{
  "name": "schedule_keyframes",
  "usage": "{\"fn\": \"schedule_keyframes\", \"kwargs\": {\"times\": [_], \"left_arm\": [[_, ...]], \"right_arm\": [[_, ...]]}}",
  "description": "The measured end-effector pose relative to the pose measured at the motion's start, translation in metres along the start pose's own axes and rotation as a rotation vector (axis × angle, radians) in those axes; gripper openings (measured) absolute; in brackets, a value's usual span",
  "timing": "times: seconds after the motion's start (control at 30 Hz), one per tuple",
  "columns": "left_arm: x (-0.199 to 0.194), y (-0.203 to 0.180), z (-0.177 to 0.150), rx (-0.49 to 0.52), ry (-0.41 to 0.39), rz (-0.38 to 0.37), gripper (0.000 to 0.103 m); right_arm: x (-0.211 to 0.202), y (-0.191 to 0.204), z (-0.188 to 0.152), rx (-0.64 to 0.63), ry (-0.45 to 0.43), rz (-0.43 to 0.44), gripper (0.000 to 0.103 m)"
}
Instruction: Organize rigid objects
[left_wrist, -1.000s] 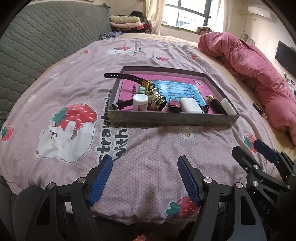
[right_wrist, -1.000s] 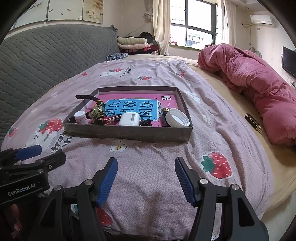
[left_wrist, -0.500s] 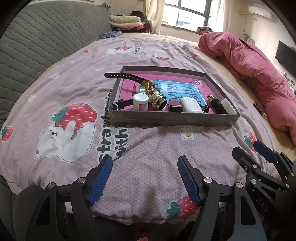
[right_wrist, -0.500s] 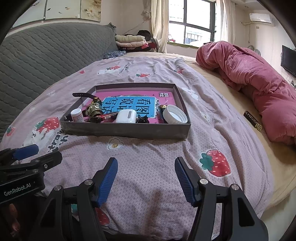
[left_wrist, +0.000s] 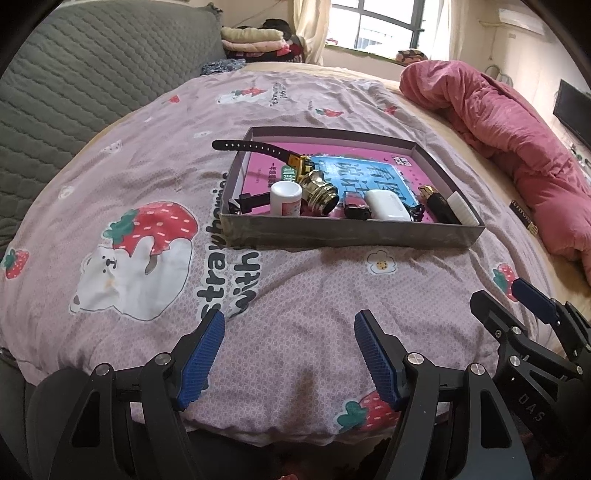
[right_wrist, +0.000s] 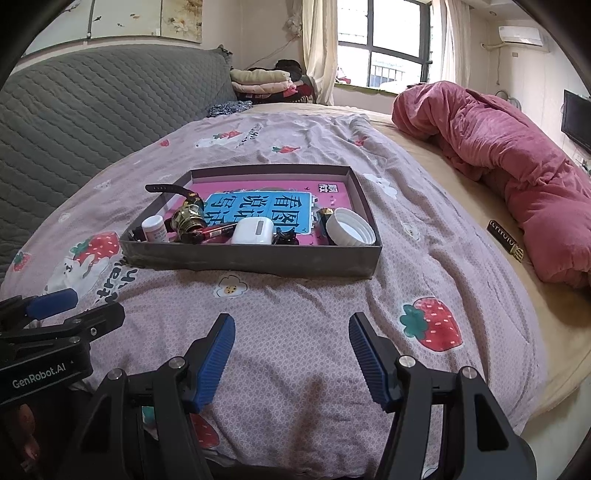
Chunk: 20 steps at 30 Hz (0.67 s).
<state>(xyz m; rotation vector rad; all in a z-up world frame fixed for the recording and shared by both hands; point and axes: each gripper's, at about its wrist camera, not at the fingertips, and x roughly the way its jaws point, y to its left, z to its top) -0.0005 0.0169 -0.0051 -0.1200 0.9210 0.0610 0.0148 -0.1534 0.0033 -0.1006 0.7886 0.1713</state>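
Observation:
A shallow grey box (left_wrist: 351, 232) (right_wrist: 251, 258) sits on the bed, lined with a pink and blue book (right_wrist: 258, 206). In it lie a black strap (left_wrist: 251, 146), a small white bottle (left_wrist: 285, 198) (right_wrist: 155, 229), a brass fitting (left_wrist: 319, 194) (right_wrist: 188, 218), a red lighter (left_wrist: 354, 203), a white case (left_wrist: 386, 204) (right_wrist: 253, 230), a black clip (right_wrist: 284, 236) and a white lid (right_wrist: 349, 232). My left gripper (left_wrist: 288, 350) and right gripper (right_wrist: 291, 347) are open and empty, well short of the box's near wall.
The pink strawberry-print bedspread (left_wrist: 147, 236) covers the bed. A rolled red quilt (right_wrist: 517, 162) lies at the right, with a small dark tag (right_wrist: 504, 240) beside it. A grey quilted headboard (right_wrist: 92, 107) stands at the left; folded clothes (right_wrist: 266, 81) lie at the back.
The right wrist view has tilted up and drawn slightly back, so the box sits a little farther away. The left gripper has barely moved. Both grippers stay open.

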Motion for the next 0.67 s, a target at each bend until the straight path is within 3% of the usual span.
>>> {"fn": "schedule_keyframes", "kwargs": {"times": [0.5,0.67], "left_arm": [[0.008,-0.001,-0.001,0.015,0.019,0.034,0.074],[0.014,0.003,-0.001,0.005,0.037,0.005,0.074]], "right_arm": [[0.004,-0.006,0.001,0.029,0.016,0.012,0.064],[-0.001,0.004,0.007,-0.021,-0.036,0.012,0.064]]}}
